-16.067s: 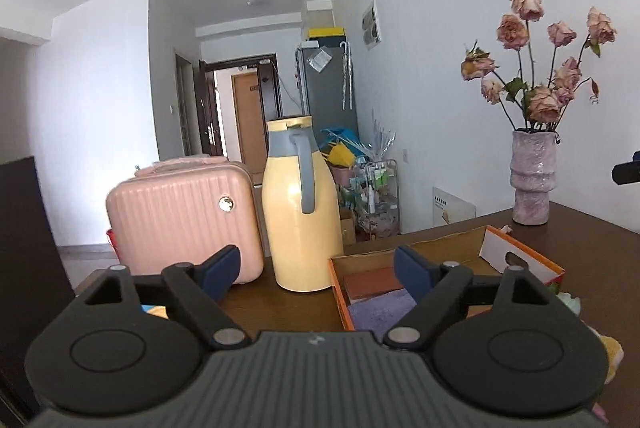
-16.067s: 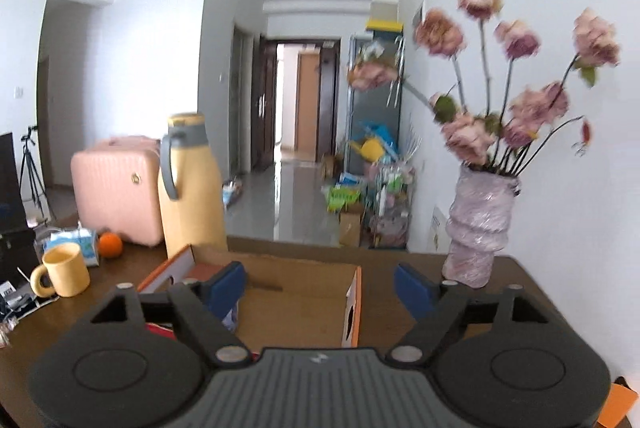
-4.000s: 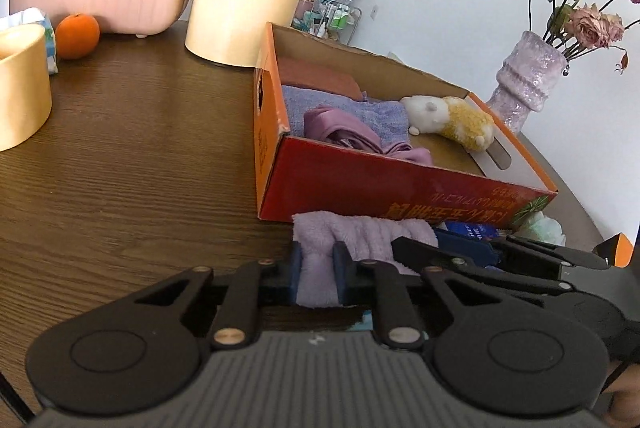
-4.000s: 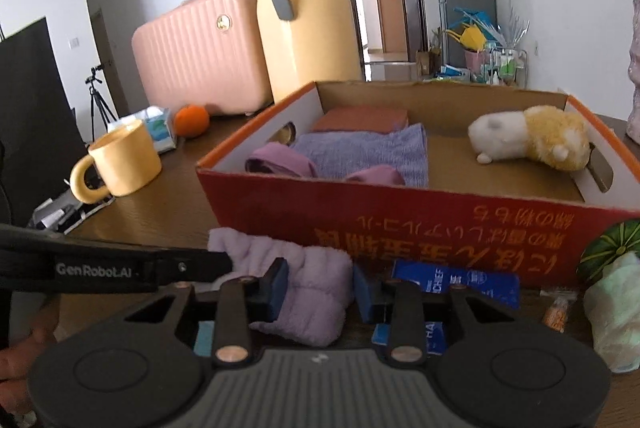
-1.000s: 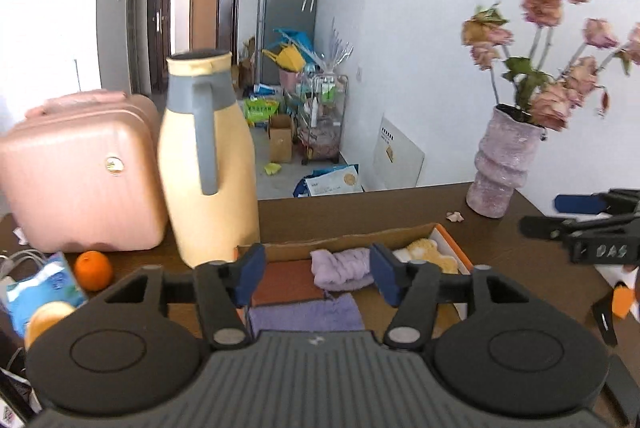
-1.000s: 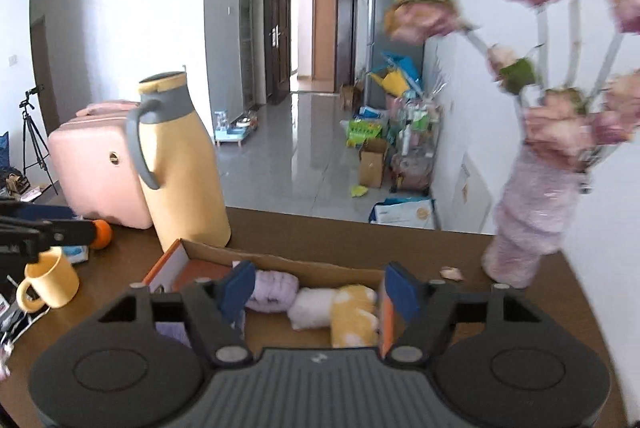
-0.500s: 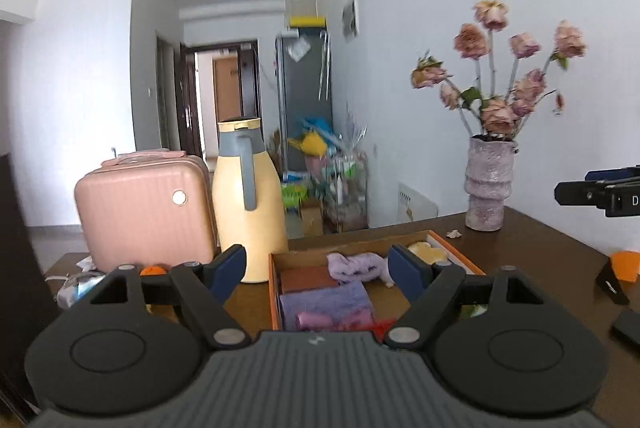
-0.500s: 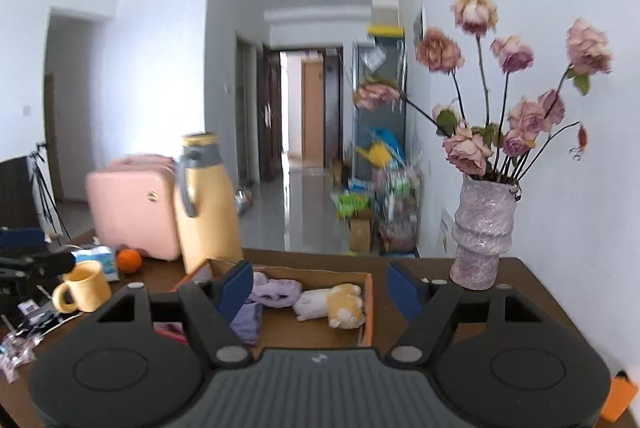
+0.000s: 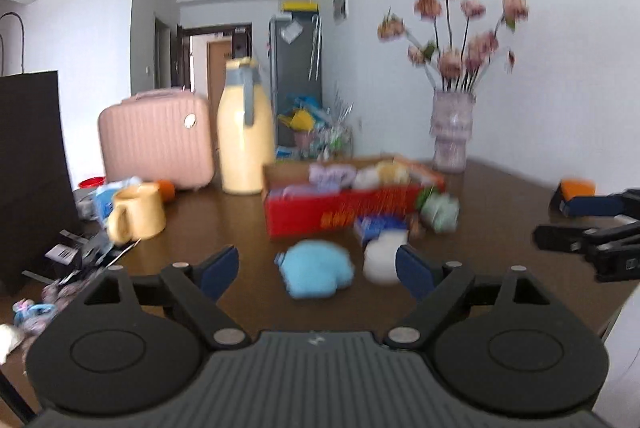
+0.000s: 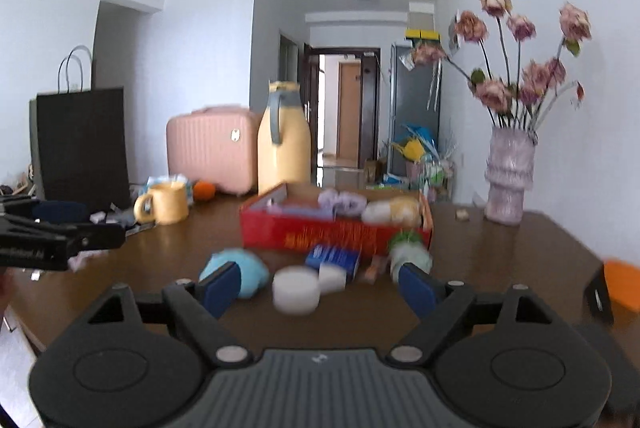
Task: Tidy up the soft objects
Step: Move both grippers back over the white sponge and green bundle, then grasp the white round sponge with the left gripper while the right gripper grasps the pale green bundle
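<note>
A red cardboard box [image 9: 340, 208] [image 10: 332, 232] stands mid-table and holds a purple towel roll [image 10: 343, 199], a white and yellow plush [image 10: 394, 208] and folded cloths. A light blue soft toy [image 9: 318, 272] [image 10: 244, 270] lies on the table in front of the box. A pale green soft item [image 9: 440, 211] [image 10: 410, 252] lies at the box's right front corner. My left gripper [image 9: 318, 270] is open and empty, held back from the table. My right gripper [image 10: 320, 286] is open and empty, also held back. Both views are blurred.
A white round tub [image 10: 296, 294], a blue packet [image 10: 334, 258], a yellow mug [image 9: 136, 218], an orange [image 10: 204, 189], a yellow thermos jug [image 9: 244, 139], a pink case [image 9: 156, 139], a black bag [image 10: 82, 143] and a vase of dried flowers [image 10: 510, 175] stand on the dark wooden table [image 10: 500, 260].
Both grippers have pulled back from the box and now show the whole table front. They stay open and empty. The purple towel roll lies in the box.
</note>
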The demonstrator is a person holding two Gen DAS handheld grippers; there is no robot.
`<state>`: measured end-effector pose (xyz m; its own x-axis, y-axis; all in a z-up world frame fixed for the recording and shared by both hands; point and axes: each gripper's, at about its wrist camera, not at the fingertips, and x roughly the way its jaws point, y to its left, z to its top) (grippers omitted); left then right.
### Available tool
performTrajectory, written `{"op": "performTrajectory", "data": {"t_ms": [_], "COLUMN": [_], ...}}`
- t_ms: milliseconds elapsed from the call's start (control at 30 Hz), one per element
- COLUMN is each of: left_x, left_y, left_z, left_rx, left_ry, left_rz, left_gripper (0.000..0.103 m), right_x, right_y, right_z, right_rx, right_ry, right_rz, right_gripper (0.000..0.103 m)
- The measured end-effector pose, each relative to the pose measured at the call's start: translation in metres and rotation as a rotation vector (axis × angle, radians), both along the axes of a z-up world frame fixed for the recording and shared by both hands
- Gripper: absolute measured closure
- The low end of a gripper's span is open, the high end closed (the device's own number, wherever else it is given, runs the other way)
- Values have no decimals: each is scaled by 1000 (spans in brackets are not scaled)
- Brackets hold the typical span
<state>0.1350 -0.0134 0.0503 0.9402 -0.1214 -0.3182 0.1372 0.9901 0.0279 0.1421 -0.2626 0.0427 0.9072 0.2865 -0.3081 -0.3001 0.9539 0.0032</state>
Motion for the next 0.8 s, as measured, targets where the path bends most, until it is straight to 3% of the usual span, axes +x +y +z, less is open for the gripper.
{"op": "performTrajectory", "data": {"t_ms": [133,333,800], "left_x": [-6,6,69], "left_y": [10,13,3], "left_z": [-13,-18,-40], "left_rx": [2,-34,-57], "left_ry": [44,51,149], "left_rz": [23,24,21], "left_gripper": [16,16,22], "right_x": [-15,-10,52], "right_y": [-1,1,-13], "right_z": [-19,-24,-41], "right_rx": [78,44,82], "right_ry": [68,81,145], "right_rz": [-30,-57,-125], "right_gripper": [16,16,18]}}
